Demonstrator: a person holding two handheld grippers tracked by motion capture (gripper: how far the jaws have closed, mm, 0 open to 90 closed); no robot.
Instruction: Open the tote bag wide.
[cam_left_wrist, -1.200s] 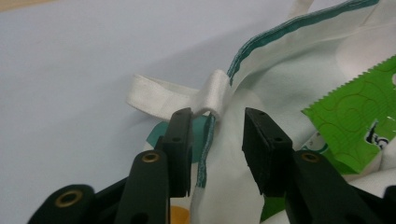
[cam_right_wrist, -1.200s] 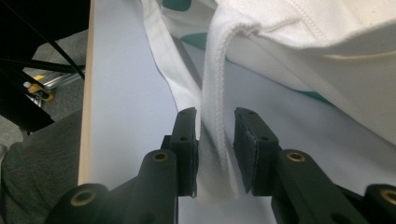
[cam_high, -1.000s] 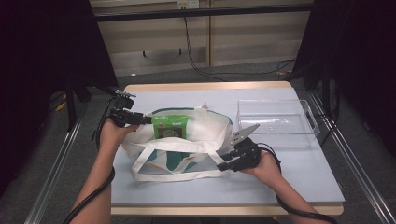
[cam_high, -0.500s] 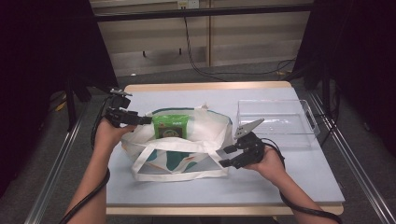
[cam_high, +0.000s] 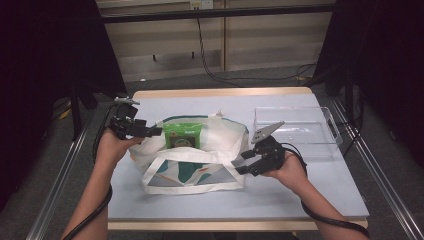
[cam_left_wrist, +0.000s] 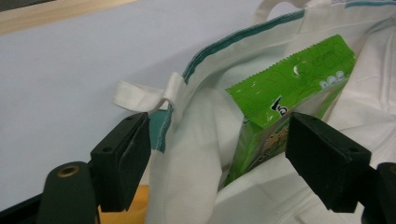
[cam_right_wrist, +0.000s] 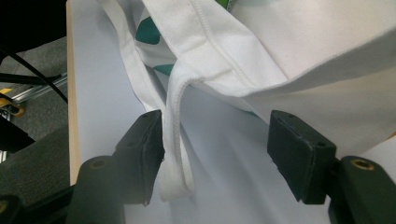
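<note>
Since the earlier frames we note that both sets of jaws have just been opening: the left hand-held gripper has let go of the tote bag at its left end and drawn slightly back and up, and the right hand-held gripper has loosened at the bag's right end.

We find the left hand-held gripper released. In the left gripper view its jaws stand wide apart, with the bag's teal-trimmed rim and a small side loop between and just ahead of them — neither pad presses on the cloth. The green packet stands upright inside the bag mouth, just beyond the right-hand jaw.

We find the right hand-held gripper released as well. In the right gripper view its jaws are spread, a white handle strap hangs beside the left-hand jaw, touching or very nearly touching its pad, and the bag's lower hem lies just ahead of the gap.

The bag lies on the pale blue surface between the two hand-held grippers — its long handle toward the person. A clear plastic tray sits beyond the right hand-held gripper, near it but apart from the bag.
</note>
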